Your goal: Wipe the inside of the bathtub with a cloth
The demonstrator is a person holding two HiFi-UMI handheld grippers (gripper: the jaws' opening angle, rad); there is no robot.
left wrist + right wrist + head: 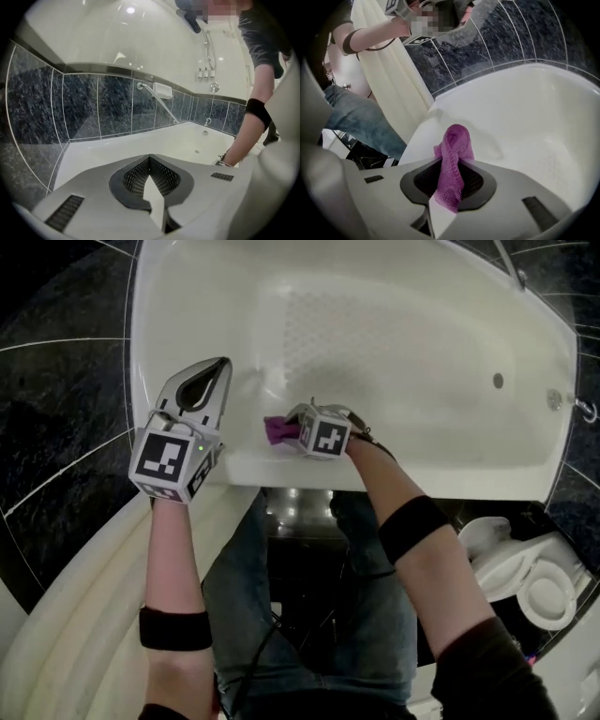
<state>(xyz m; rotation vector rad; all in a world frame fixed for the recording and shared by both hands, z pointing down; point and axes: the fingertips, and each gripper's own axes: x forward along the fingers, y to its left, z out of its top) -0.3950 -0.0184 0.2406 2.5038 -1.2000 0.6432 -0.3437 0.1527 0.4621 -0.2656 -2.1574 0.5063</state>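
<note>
On the left, the left gripper (pixel 221 367) hangs over the near left corner of the white bathtub (pixel 469 474), its two jaws pressed together with nothing between them. A bit to the right, the right gripper (pixel 292 426) squeezes the purple cloth (pixel 277 430) tight. The cloth pokes out past the jaws, just inside the tub by its near wall.
</note>
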